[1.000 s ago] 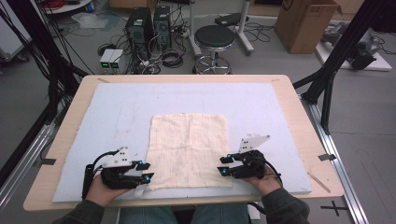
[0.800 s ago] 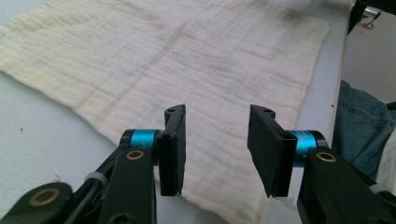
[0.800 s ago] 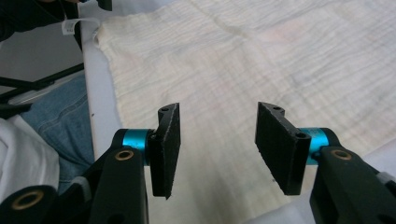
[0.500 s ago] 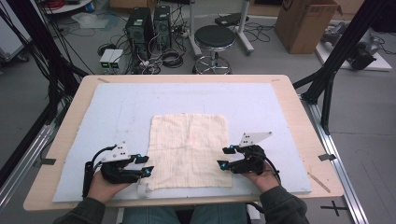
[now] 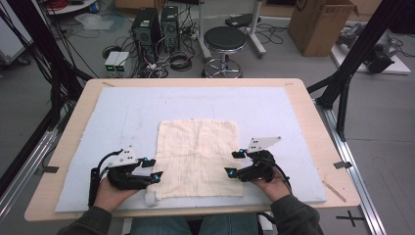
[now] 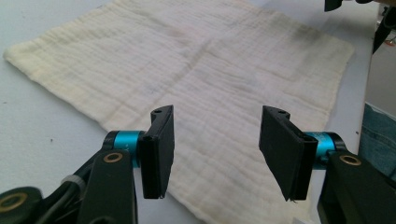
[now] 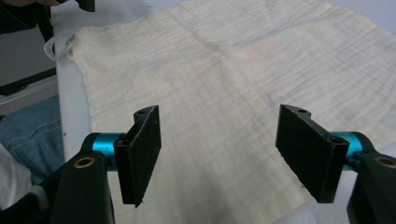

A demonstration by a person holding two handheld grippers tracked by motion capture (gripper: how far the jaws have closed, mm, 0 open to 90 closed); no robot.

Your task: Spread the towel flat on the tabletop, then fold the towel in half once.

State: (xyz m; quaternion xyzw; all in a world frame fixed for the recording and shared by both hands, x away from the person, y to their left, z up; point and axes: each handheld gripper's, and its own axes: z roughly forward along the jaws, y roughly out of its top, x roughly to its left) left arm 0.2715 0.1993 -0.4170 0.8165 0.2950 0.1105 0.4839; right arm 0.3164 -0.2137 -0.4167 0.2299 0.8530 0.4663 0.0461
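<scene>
Both sets of jaws just opened further, left gripper [image 5: 150,169] and right gripper [image 5: 234,163] empty beside flat cloth [image 5: 199,157] on mat [image 5: 88,132]; soft, light, limp—pinch near corners.

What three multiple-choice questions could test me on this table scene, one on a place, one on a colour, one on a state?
1. Where does the cloth lie?
A. On the pale blue mat
B. On the stool
C. On the floor

2. What colour is the cloth?
A. Red
B. Cream
C. Black

3. How do the left gripper and the right gripper stand?
A. Both clamped on the cloth
B. Both open, nothing gripped
C. One holding a cup

Answers: 1 A, it lies spread flat on the mat; 2 B, pale cream weave; 3 B, each pair of jaws, just opening, stands apart above the cloth.
</scene>
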